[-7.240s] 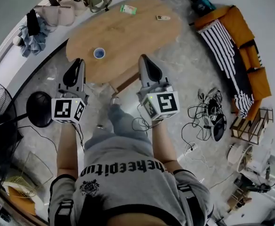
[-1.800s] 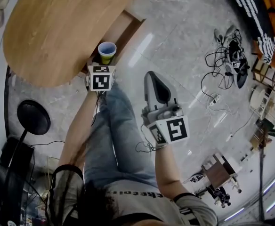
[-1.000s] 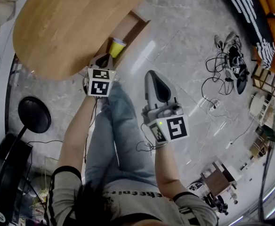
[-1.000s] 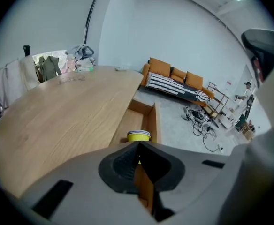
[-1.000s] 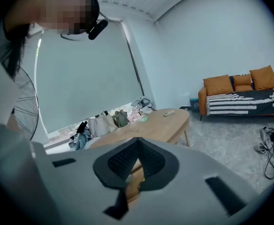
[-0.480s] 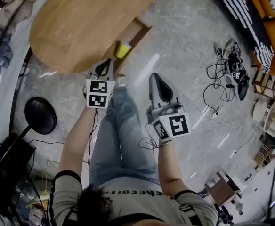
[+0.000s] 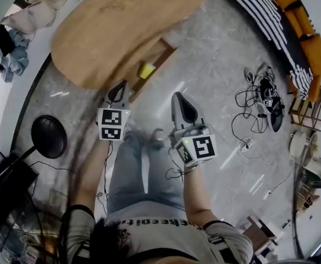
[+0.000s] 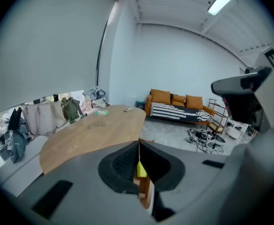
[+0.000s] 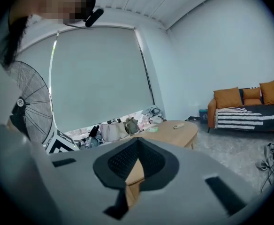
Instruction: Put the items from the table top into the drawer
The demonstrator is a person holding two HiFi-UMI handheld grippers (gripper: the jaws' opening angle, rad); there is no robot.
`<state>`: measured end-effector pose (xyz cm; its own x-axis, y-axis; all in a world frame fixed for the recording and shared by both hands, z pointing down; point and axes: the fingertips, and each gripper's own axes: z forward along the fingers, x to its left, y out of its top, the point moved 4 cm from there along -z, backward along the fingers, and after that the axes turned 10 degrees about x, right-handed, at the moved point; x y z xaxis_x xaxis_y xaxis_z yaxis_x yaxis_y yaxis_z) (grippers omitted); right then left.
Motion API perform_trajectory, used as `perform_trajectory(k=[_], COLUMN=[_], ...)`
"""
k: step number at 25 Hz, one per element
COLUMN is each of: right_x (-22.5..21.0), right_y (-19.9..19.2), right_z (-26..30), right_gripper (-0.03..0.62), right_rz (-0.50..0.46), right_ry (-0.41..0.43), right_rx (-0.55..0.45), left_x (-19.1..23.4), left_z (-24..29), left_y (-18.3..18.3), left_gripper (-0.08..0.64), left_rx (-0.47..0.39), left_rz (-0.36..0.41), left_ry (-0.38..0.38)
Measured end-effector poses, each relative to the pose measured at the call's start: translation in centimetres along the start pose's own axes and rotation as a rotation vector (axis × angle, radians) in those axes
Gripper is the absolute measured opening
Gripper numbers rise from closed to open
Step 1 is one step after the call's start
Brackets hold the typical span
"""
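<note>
Both tools hang in front of the person's legs with nothing in them. The left tool (image 7: 119, 89) is closed, its jaws together and empty, and the right tool (image 7: 181, 100) looks closed and empty too.

Just beyond the left tool the drawer (image 7: 163, 48) stands open under the near edge of the table (image 7: 116, 26). A yellow cup (image 7: 147, 70) is already inside it, tilted over.

The near half of the table is bare. A green packet (image 8: 101, 112) and a remote (image 8: 127, 109) lie close together at its far end, so the step in hand looks like fetching those two.

They seem too far to reach from here, so walk round to the far end. Leave the drawer open so it needs no second pull. Spread the jaws before coming down on either item. Both lie flat, so come in low and take the remote across its narrow sides. With two free tools, one item each would likely save a trip.

On the right side, mind the cables (image 7: 262, 92) on the floor.
</note>
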<state>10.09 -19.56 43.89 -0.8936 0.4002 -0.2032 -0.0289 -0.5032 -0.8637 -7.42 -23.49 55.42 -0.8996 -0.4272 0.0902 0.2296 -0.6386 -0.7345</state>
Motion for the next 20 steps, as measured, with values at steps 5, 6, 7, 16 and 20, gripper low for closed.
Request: perform_trajectory(k=[5, 6, 7, 16, 20], right_x=[1.4, 1.7, 2.0, 4.8, 5.7], right_y=[2.6, 3.2, 3.7, 7.9, 9.9], right_z=[-1.5, -1.9, -2.3, -5.5, -7.0], right_gripper=[0.002, 0.002, 0.002, 0.002, 0.002], right_rz=[-0.038, -0.041, -0.042, -0.123, -0.151], right_ry=[0.055, 0.071, 0.083, 0.135, 0.165], right_rx=[-0.01, -0.02, -0.028, -0.058, -0.087], left_x=[-0.4, -0.5, -0.7, -1.5, -2.2], left_z=[-4.8, -5.9, -6.9, -16.1, -19.9], left_y=[2.4, 2.9, 3.3, 7.6, 9.3], left_gripper=[0.012, 0.012, 0.012, 0.012, 0.012], left_rx=[-0.079, -0.093, -0.107, -0.237, -0.3], left_rz=[-0.006, -0.003, -0.003, -0.067, -0.078], left_ry=[0.052, 0.063, 0.073, 0.136, 0.166])
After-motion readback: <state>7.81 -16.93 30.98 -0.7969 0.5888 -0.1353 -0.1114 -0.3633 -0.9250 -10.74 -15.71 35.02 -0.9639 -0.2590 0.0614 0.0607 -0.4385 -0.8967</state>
